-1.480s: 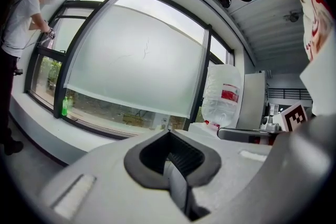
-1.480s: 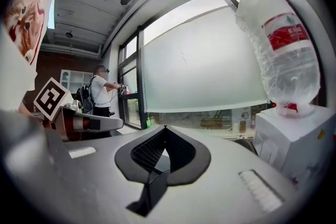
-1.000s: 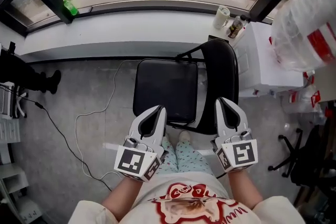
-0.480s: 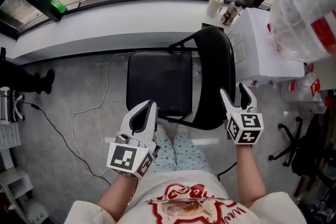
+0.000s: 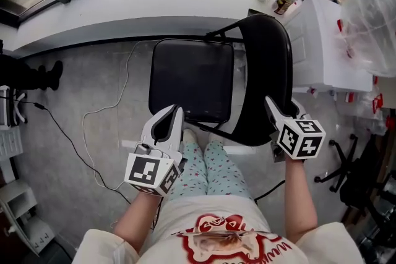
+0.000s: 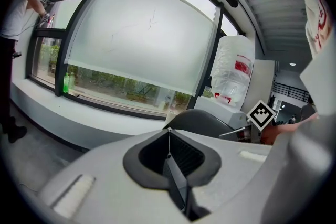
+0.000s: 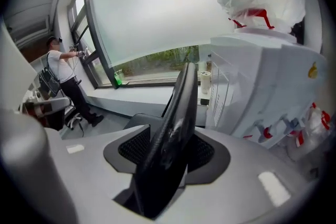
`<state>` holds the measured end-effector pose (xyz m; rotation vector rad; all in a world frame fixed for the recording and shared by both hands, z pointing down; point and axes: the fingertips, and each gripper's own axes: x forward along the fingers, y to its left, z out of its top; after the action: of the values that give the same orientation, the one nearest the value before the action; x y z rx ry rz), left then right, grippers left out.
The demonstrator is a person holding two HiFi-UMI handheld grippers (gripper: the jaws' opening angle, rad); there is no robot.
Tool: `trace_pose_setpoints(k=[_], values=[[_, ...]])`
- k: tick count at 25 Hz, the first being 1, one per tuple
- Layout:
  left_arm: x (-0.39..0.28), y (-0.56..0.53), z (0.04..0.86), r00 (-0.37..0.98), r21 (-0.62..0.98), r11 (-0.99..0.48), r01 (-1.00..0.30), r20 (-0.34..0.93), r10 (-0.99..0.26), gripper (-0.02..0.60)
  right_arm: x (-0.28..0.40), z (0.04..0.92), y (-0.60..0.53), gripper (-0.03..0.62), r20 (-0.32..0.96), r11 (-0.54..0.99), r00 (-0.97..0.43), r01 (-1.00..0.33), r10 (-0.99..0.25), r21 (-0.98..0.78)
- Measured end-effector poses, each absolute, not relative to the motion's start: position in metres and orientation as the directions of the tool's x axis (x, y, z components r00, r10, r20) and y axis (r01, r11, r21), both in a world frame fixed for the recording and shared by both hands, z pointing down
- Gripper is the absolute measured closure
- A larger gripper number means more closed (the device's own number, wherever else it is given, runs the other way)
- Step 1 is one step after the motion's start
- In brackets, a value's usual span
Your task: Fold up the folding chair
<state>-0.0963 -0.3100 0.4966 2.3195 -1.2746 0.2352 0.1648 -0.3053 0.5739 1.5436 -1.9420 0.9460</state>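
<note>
Right gripper (image 5: 283,113), jaws just closing, is clamping the glossy, curved black backrest (image 7: 176,123). Left gripper (image 5: 175,111) is hanging empty, jaws together.

My white-and-grey left gripper (image 5: 175,109) sits low beside my knee at the end of my left forearm (image 5: 137,219), jaws pressed together on nothing. My white-and-grey right gripper (image 5: 283,109) reaches further out and tips downward on my right forearm (image 5: 298,201) — its jaws have just been closing and clamp the black padded chair backrest (image 7: 178,107).
</note>
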Motion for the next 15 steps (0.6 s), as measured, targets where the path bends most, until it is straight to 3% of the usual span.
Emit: trace_pose_setpoints(k=[6,15], values=[[-0.121,-0.32,0.539,0.503,0.326,-0.391,-0.861,0.424,-0.753,0.574,0.158,0.579,-0.303,0.464,0.723,0.033,-0.316,-0.926,-0.614,-0.377],[-0.174,-0.337,0.642,0.431,0.337,-0.284,-0.898,0.54,-0.723,0.484,0.159,0.587,-0.299,0.48,0.76,-0.006,-0.3,-0.929,-0.576,-0.371]])
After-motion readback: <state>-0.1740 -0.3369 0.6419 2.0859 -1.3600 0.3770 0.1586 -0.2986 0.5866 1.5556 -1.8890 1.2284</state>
